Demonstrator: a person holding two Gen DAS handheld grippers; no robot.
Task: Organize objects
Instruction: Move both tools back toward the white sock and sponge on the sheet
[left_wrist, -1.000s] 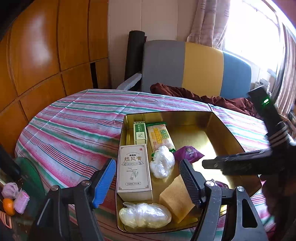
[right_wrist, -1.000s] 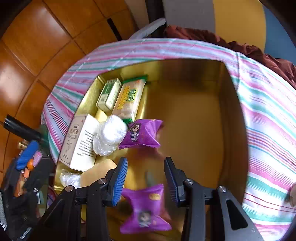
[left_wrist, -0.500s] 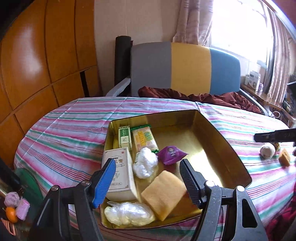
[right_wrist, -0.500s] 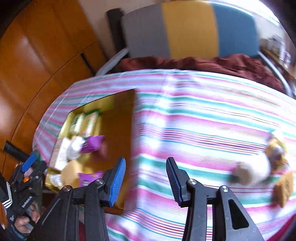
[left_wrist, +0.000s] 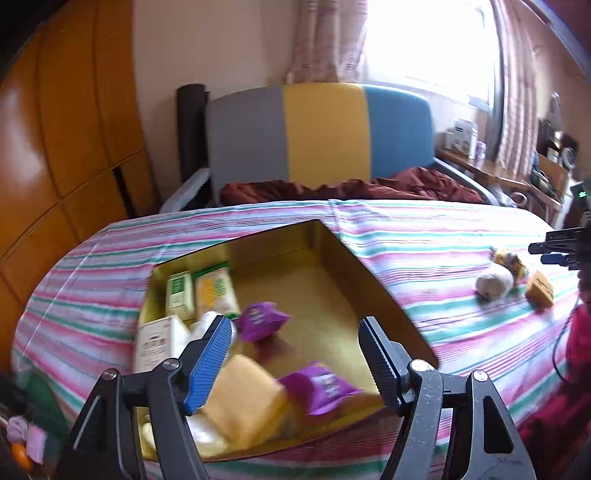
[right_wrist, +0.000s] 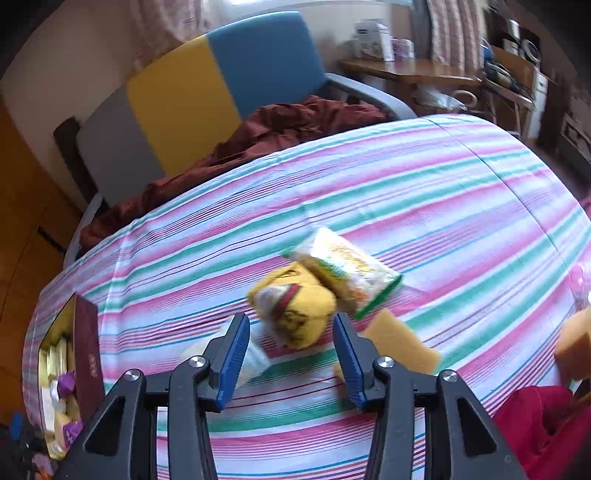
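Note:
An open gold tin on the striped cloth holds two purple packets, a yellow sponge, boxes and a noodle packet. My left gripper hovers open over its near end, holding nothing. Far to the right my right gripper stands open and empty above loose items. A yellow packet lies just beyond its fingertips, with a noodle bag, a sponge and a white wrapped bundle around it. The tin shows at that view's left edge.
A grey, yellow and blue chair with a dark red blanket stands behind the table. Wooden panels line the left wall. A cluttered side table stands at the right. Red fabric lies at the near right edge, beside another sponge.
My right gripper left a purple packet in the tin, swung right across the cloth to the loose items, and its jaws widened a little. The left gripper shifted sideways over the tin.

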